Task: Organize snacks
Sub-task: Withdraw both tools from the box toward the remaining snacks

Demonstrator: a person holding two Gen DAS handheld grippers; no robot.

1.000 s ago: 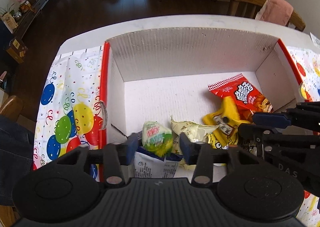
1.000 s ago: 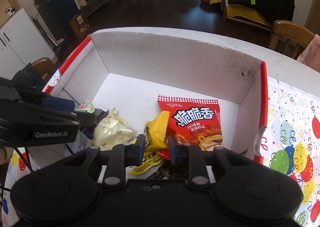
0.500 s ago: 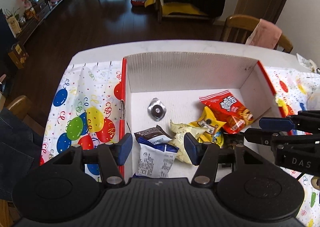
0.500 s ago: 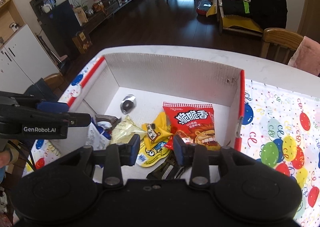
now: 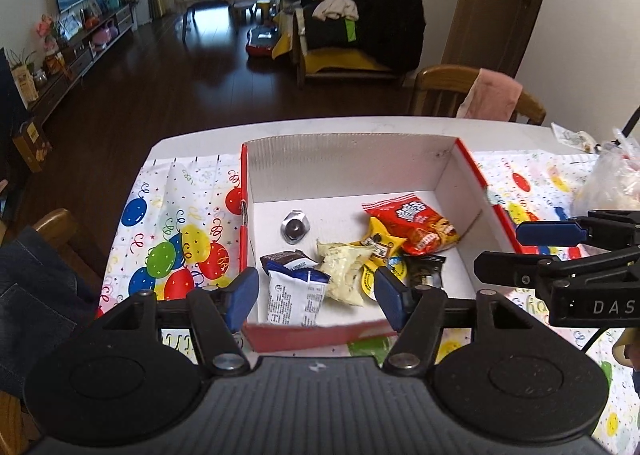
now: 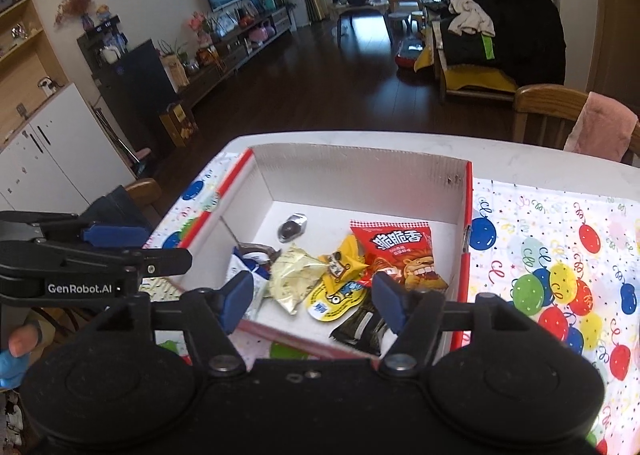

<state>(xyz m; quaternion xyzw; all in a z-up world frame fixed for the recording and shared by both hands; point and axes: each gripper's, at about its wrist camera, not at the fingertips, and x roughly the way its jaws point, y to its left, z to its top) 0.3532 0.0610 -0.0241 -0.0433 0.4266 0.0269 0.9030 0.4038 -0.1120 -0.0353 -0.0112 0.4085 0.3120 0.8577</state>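
Observation:
A red-edged white cardboard box (image 5: 352,171) (image 6: 360,179) sits on the table and holds several snacks: a red lion packet (image 5: 416,223) (image 6: 400,255), a yellow packet (image 5: 378,243) (image 6: 340,267), a cream packet (image 5: 344,271) (image 6: 296,275), a blue-white packet (image 5: 294,291), a black packet (image 5: 424,271) (image 6: 364,327) and a small silver-wrapped piece (image 5: 295,227) (image 6: 293,227). My left gripper (image 5: 312,297) is open and empty, held back above the box's near edge. My right gripper (image 6: 312,301) is open and empty, also above the near edge.
A balloon-print cloth (image 5: 176,223) (image 6: 552,255) covers the table on both sides of the box. A clear plastic bag (image 5: 612,183) lies at the right. Wooden chairs (image 5: 472,91) stand behind the table and one (image 5: 56,239) at the left.
Both grippers have pulled back and up out of the box and opened wider. The small green-wrapped snack that was between my left fingers is gone from them; a silver piece now lies in the box.

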